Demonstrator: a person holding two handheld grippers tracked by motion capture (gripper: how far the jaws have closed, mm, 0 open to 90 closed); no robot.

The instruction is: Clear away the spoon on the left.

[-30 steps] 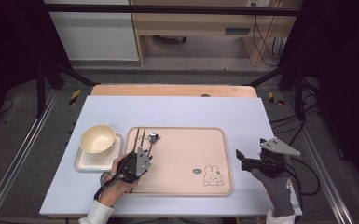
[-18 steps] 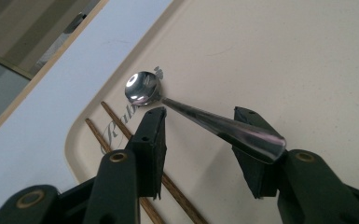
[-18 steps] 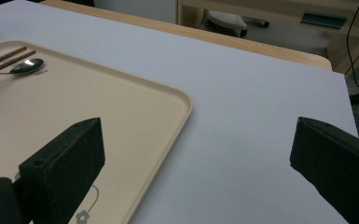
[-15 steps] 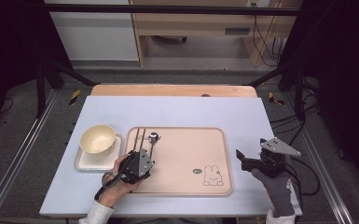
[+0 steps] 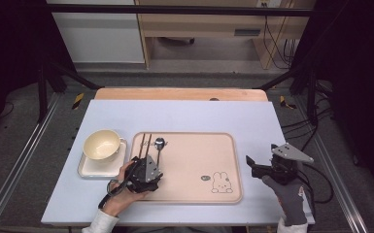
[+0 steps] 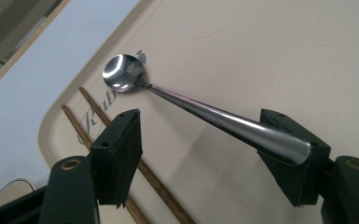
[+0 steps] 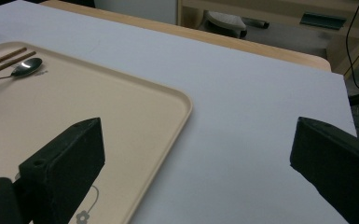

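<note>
A steel spoon [image 5: 160,145] lies on the beige tray [image 5: 194,160] beside a pair of brown chopsticks [image 5: 144,143]. My left gripper [image 5: 149,160] is low over the spoon's handle, near the tray's left side. In the left gripper view the jaws of my left gripper [image 6: 203,126] have just been opening. The spoon [image 6: 200,109] runs between them, its handle end resting against the right pad [image 6: 289,154], while the left pad stands clear. The chopsticks [image 6: 154,179] pass under the left jaw. My right gripper [image 5: 262,158] hovers open right of the tray, with nothing in it.
A cream cup [image 5: 102,144] sits on a white square plate [image 5: 92,170] left of the tray. A rabbit print [image 5: 219,182] marks the tray's near right corner. In the right gripper view, blue table [image 7: 261,93] stretches beyond the tray's edge [image 7: 186,105].
</note>
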